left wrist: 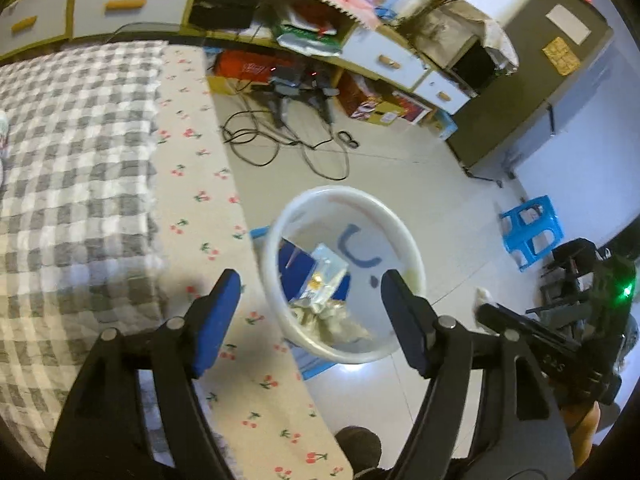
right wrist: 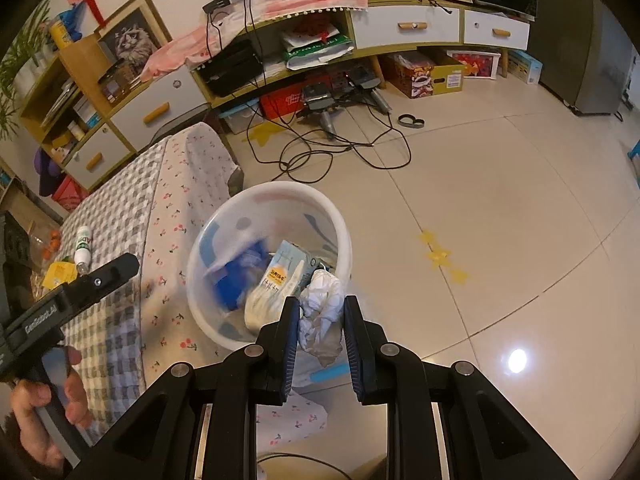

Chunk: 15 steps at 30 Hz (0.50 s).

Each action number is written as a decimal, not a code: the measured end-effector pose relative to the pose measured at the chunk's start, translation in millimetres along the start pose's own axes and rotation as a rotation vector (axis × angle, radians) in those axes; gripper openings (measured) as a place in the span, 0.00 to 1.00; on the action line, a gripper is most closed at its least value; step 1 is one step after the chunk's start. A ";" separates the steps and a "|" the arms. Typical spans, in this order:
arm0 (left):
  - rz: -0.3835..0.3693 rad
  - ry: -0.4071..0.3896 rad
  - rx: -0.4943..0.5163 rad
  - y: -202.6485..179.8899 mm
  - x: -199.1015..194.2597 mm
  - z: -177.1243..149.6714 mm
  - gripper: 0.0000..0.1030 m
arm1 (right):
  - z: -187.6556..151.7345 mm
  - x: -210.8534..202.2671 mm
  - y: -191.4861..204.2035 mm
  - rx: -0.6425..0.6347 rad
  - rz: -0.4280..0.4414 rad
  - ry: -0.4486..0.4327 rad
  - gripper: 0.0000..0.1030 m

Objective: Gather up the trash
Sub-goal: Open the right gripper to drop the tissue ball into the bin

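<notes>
A white plastic bin [left wrist: 394, 222] [right wrist: 336, 216] stands on the floor beside the bed. Inside lie a silver wrapper [left wrist: 326, 276], blue packaging [right wrist: 232, 280] and a pale milk carton [right wrist: 280, 280]. My left gripper [left wrist: 310, 296] is open and empty, above the bin's near rim and the bed edge. My right gripper [right wrist: 322, 320] is shut on a crumpled white tissue [right wrist: 322, 308], held over the bin's near edge. A small white bottle [right wrist: 83, 248] and a yellow packet [right wrist: 60, 274] lie on the bed.
The bed [left wrist: 80, 160] with a grey checked cover and cherry-print sheet is at the left. Black cables [left wrist: 280, 140] and chargers lie on the tiled floor by a low cabinet [right wrist: 400, 28]. A blue stool [left wrist: 532, 232] stands at the right.
</notes>
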<state>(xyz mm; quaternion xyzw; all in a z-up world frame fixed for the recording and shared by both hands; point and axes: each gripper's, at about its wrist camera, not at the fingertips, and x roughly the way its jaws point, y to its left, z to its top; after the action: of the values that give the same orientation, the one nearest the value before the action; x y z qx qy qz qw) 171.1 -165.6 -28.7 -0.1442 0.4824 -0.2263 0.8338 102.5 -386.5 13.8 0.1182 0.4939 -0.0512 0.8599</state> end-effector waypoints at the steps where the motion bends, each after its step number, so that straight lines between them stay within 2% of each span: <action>1: 0.006 0.003 -0.009 2.5 0.0 0.7 0.72 | 1.0 0.0 1.2 -0.003 0.001 -0.001 0.22; 4: 0.038 0.015 -0.037 9.6 -0.2 0.6 0.78 | 3.7 2.6 4.0 -0.008 0.003 0.000 0.22; 7: 0.065 0.030 -0.045 13.3 -0.5 0.0 0.80 | 6.8 5.8 7.9 -0.011 0.009 0.003 0.22; 11: 0.133 0.032 -0.023 14.6 -3.3 -1.5 0.85 | 10.2 8.6 14.6 -0.017 0.016 0.003 0.22; 15: 0.165 0.035 -0.001 17.3 -6.2 -0.5 0.89 | 13.6 12.1 21.7 -0.021 0.018 0.002 0.23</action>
<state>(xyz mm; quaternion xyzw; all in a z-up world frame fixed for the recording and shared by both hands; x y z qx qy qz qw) 172.2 -147.6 -32.3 -0.1002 0.5072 -0.1590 0.8411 124.5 -368.6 13.3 0.1139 0.4942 -0.0380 0.8610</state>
